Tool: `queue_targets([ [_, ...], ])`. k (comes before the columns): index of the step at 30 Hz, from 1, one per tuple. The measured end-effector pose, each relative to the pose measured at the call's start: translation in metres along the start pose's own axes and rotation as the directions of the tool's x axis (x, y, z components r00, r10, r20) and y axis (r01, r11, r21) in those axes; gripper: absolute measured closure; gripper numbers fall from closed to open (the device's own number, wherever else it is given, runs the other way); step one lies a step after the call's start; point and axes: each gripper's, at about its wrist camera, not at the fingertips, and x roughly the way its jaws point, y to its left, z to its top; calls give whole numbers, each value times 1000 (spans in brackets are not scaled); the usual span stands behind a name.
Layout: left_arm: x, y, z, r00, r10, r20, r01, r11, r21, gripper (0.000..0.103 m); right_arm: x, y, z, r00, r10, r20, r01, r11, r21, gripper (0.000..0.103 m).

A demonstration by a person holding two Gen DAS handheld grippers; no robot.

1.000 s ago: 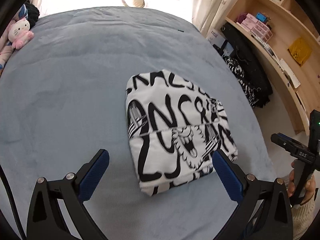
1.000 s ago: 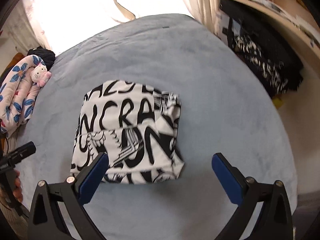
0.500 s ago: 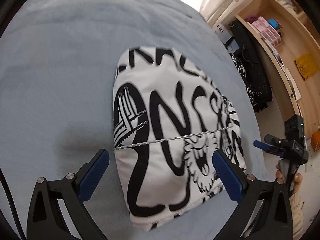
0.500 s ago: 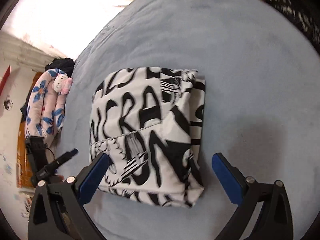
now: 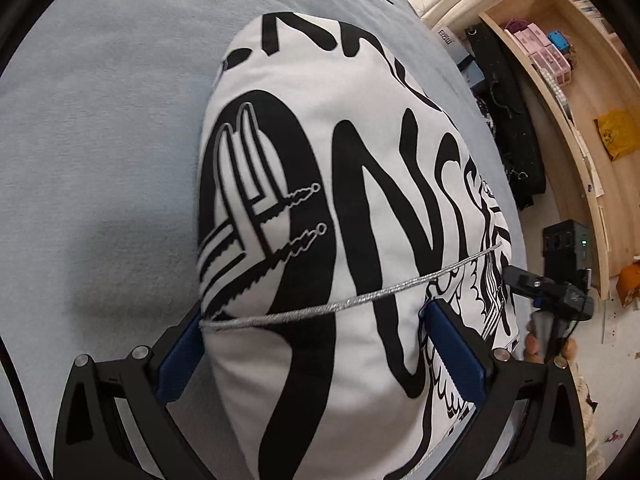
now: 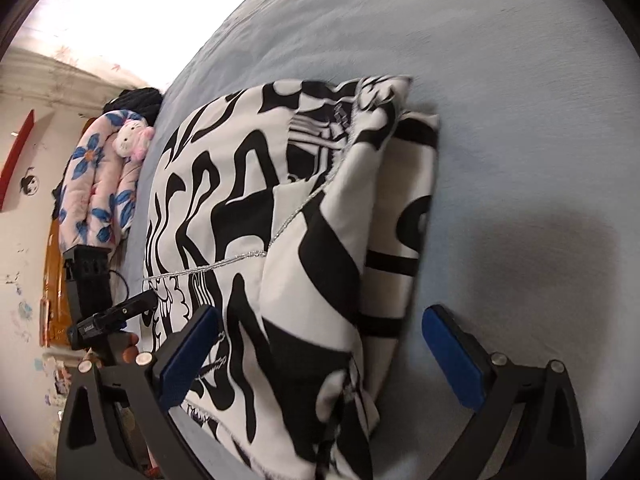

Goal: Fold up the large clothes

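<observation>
A folded white garment with bold black lettering and cartoon print (image 5: 320, 208) is lying on a pale blue plush bed cover (image 5: 100, 140), its silver stitched hem line (image 5: 360, 300) running across the top layer. The left gripper (image 5: 312, 344) is sitting low over the near end of the bundle with its blue-padded fingers (image 5: 456, 348) spread wide apart, the left pad just beside the garment's left edge and the right pad resting over the printed cloth; it is not pinching anything. In the right wrist view the same garment (image 6: 280, 240) is showing its stacked folded layers along the right side, and the right gripper (image 6: 320, 356) is also standing open, one blue pad (image 6: 188, 352) lying against the near left part of the fabric and the other pad over bare bed cover (image 6: 520, 120), apart from the cloth. Beyond the bed, a light wooden shelf unit (image 5: 580, 100) is standing on one side, and a pink floral quilt with a small white and pink plush cat (image 6: 128, 140) is lying at the far edge
</observation>
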Motion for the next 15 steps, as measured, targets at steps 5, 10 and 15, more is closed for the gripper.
queue_targets([
  [5, 9, -2, 1, 1000, -18, -4, 18, 1000, 17, 1, 14, 15, 4, 997, 74, 5, -73, 996, -60, 2],
  [10, 13, -1, 5, 999, -32, -7, 32, 999, 27, 0, 26, 24, 11, 993, 114, 2, -114, 990, -79, 2],
  [15, 15, -2, 10, 999, -30, -20, 31, 999, 36, 0, 30, 12, 15, 993, 120, -23, -121, 991, -60, 1],
])
